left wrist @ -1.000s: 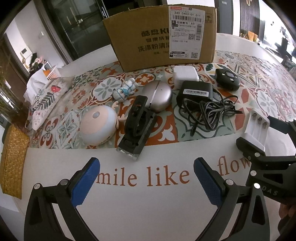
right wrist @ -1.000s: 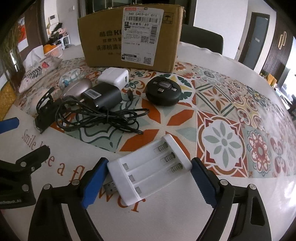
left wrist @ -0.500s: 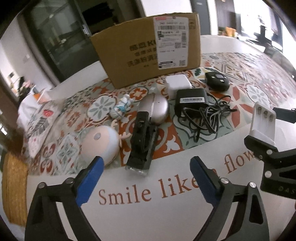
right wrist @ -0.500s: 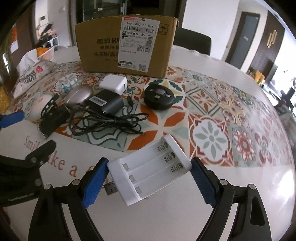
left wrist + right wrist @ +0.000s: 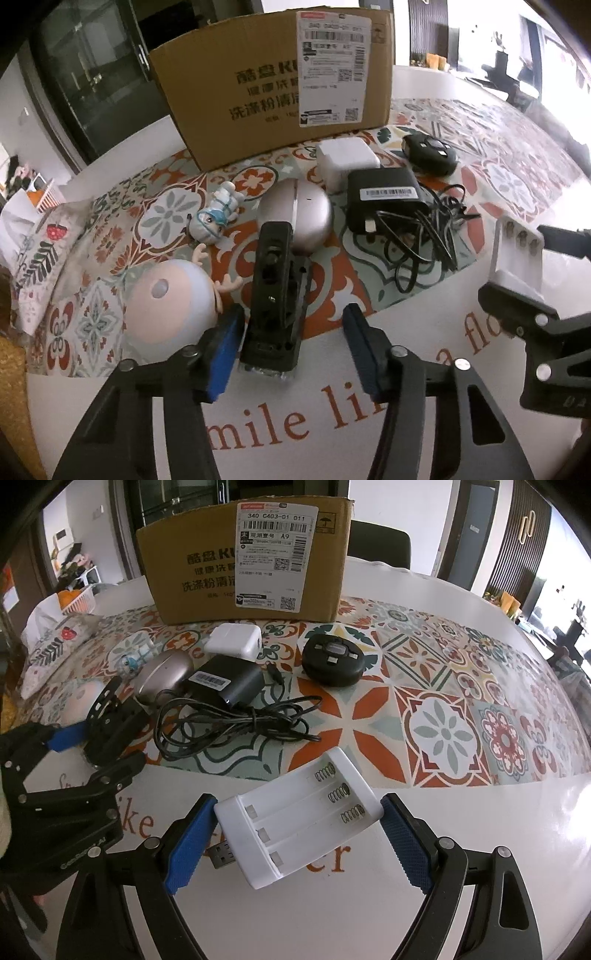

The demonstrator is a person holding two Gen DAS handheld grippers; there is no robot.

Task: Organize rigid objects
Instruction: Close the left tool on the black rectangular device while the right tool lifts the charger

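Observation:
My right gripper [image 5: 297,834] is shut on a white three-slot battery charger [image 5: 299,819] and holds it above the table; the charger also shows in the left wrist view [image 5: 517,258]. My left gripper [image 5: 291,350] is open, with its fingers on either side of the near end of a black clip-like device [image 5: 277,295] that lies on the table. The left blue pad [image 5: 221,354] is close to the device; the right pad [image 5: 360,350] stands apart. The device shows in the right wrist view [image 5: 110,723].
A cardboard box [image 5: 273,77] stands at the back. In front lie a white adapter [image 5: 347,162], black adapter with cable [image 5: 384,199], round black case [image 5: 430,151], silver oval case [image 5: 295,214], small figurine [image 5: 218,218] and round pale toy [image 5: 171,299].
My left gripper has moved forward to the black device and its fingers have narrowed around it. My right gripper has lifted the charger a little.

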